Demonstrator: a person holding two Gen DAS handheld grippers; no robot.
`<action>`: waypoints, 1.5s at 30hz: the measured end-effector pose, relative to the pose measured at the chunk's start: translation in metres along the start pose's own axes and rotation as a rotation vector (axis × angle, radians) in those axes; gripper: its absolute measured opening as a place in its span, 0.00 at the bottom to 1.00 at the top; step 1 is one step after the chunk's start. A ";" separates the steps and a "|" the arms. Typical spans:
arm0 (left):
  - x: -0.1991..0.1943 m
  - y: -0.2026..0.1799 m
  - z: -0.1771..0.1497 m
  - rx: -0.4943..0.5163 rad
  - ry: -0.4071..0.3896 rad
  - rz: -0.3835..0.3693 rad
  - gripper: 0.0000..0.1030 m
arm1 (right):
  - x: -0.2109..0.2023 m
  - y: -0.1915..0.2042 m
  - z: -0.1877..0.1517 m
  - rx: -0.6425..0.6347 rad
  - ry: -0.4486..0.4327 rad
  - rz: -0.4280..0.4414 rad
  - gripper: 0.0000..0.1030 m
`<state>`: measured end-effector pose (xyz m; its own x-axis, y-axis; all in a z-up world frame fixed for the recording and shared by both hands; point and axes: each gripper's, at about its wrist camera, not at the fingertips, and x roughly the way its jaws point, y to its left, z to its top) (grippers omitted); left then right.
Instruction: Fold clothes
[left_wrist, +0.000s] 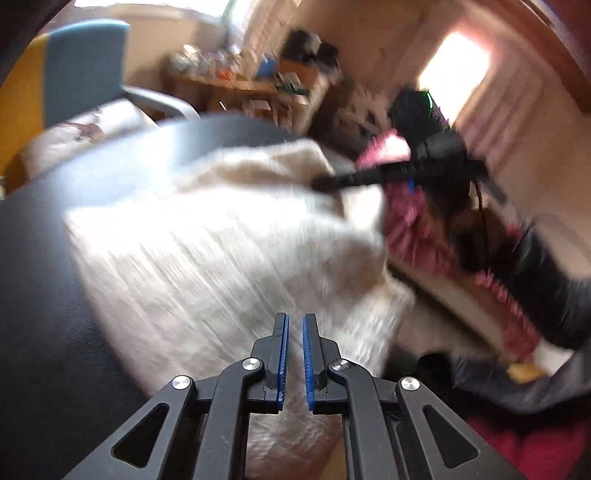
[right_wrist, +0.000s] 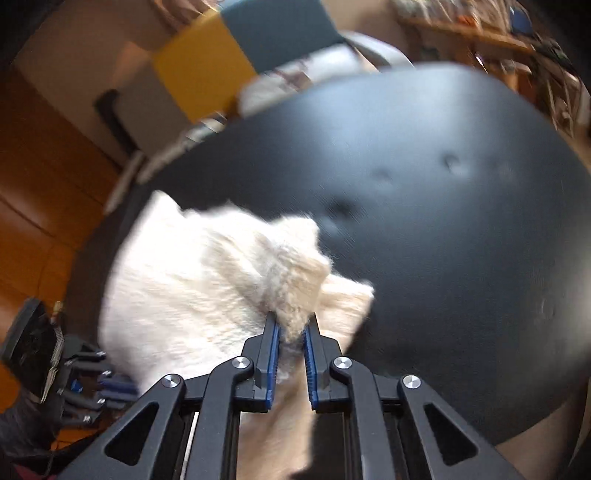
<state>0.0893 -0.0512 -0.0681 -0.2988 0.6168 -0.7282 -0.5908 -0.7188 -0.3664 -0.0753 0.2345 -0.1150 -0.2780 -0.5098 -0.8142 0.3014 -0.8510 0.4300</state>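
A fluffy white knitted garment (left_wrist: 221, 251) lies on the round black table (left_wrist: 44, 295); the view is blurred by motion. My left gripper (left_wrist: 294, 321) hangs over the garment's near part with its blue pads a narrow gap apart and nothing between them. My right gripper (right_wrist: 291, 325) is shut on a bunched fold of the white garment (right_wrist: 192, 295) and holds it above the black table (right_wrist: 443, 240). The right gripper also shows in the left wrist view (left_wrist: 332, 182), its fingers at the garment's far edge. The left gripper shows at the lower left of the right wrist view (right_wrist: 96, 387).
A blue and yellow chair (left_wrist: 74, 74) with a pale cushion stands behind the table. A cluttered wooden shelf (left_wrist: 251, 85) is at the back. The person's pink sleeve (left_wrist: 413, 229) is on the right. An orange wooden floor (right_wrist: 37, 184) lies left of the table.
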 end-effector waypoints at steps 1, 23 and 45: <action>0.012 -0.005 -0.005 0.021 0.036 -0.004 0.06 | 0.004 -0.006 -0.002 0.027 -0.006 0.018 0.11; -0.045 0.041 0.006 -0.264 -0.211 0.054 0.21 | -0.010 0.089 -0.050 -0.264 -0.031 -0.083 0.27; -0.069 0.116 -0.060 -0.626 -0.315 -0.065 0.77 | -0.021 -0.028 -0.064 0.364 -0.018 0.388 0.78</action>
<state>0.0860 -0.1961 -0.0949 -0.5364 0.6600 -0.5259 -0.1003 -0.6686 -0.7368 -0.0192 0.2768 -0.1348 -0.2259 -0.7949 -0.5631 0.0503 -0.5868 0.8081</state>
